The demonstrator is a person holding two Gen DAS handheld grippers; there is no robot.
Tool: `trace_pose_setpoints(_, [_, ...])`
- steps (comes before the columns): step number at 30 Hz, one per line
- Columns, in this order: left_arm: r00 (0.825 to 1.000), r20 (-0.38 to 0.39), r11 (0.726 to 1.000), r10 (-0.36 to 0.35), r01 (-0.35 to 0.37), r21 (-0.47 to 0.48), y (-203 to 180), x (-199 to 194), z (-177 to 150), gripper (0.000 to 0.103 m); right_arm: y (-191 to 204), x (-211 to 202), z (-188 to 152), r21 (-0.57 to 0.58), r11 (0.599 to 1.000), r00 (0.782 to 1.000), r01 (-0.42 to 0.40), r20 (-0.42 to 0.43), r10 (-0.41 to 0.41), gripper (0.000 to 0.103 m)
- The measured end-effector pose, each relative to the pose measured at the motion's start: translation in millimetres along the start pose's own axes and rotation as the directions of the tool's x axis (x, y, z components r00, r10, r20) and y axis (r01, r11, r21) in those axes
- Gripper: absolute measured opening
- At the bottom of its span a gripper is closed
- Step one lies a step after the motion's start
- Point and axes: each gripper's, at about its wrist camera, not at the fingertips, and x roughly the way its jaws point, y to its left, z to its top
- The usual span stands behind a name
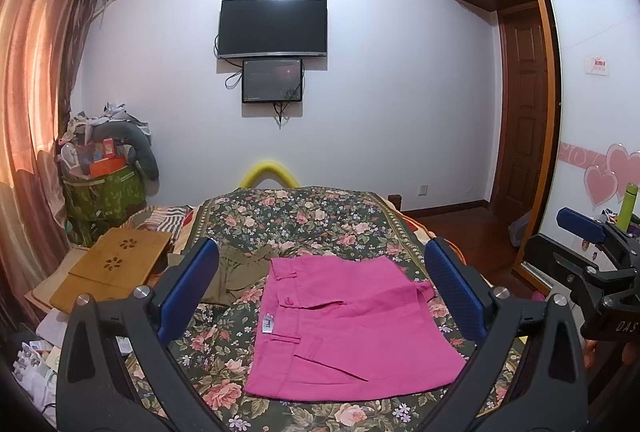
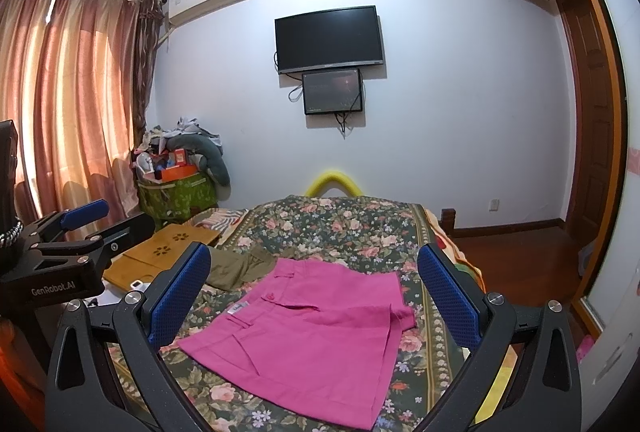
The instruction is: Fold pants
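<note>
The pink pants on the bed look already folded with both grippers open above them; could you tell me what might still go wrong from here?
1. A flap of the pink pants sticks out on the right, so another fold may come out uneven.
2. The olive garment lies touching their far corner; the left gripper could snag it.
3. The right gripper might pinch the floral bedspread beneath.

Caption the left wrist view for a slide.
Open left tool above folded pink pants on floral bedspread.

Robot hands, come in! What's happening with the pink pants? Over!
Left gripper, right gripper open, empty. Pink pants folded on bed. Olive garment beside them.
</note>
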Motion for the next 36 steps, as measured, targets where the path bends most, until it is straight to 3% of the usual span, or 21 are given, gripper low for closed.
trace_pose_setpoints(7, [0.999,-0.044,1.0,-0.011,0.01,-0.019,5.2,26.5,-4.9,0.103,-7.0,13.6,-7.2,0.01,1.0,0.999,0.012,-0.037,-0.012,0.103])
trace_pose_setpoints(11, [0.995,-0.101,0.999,0.016,-0.02,-0.035,12.8,55.8,-11.7,0.103,-17.2,33.3,-16.9,0.012,0.999,0.996,0.039,-0.082,-0.038,0.103])
trace_pose_setpoints(19, [0.968,-0.239,0.996,0.079,-0.088,-0.026,32.3,128.8,-39.9,0.101,-38.0,74.9,-40.0,-0.032,0.996,0.977,0.088,-0.19,-0.093,0.103])
trace_pose_setpoints(24, [0.931,-0.357,0.997,0.07,-0.08,-0.014,49.5,179.7,-62.4,0.091,-56.8,98.1,-52.6,0.002,0.997,0.96,0.072,-0.271,-0.069,0.103])
trace_pose_setpoints(28, [0.891,-0.448,0.997,0.078,-0.081,0.013,62.6,220.2,-82.1,0.079,-74.3,120.6,-64.8,0.058,0.995,0.937,0.075,-0.347,-0.05,0.101])
trace_pose_setpoints(33, [0.842,-0.536,0.998,0.059,-0.065,0.008,78.5,256.6,-101.8,0.07,-94.6,145.2,-79.7,0.083,0.992,0.902,0.096,-0.429,-0.051,0.088])
trace_pose_setpoints(36, [0.803,-0.594,0.999,0.042,-0.052,-0.001,87.2,276.9,-113.1,0.062,-100.5,159.1,-85.2,0.078,0.993,0.886,0.093,-0.461,-0.047,0.082])
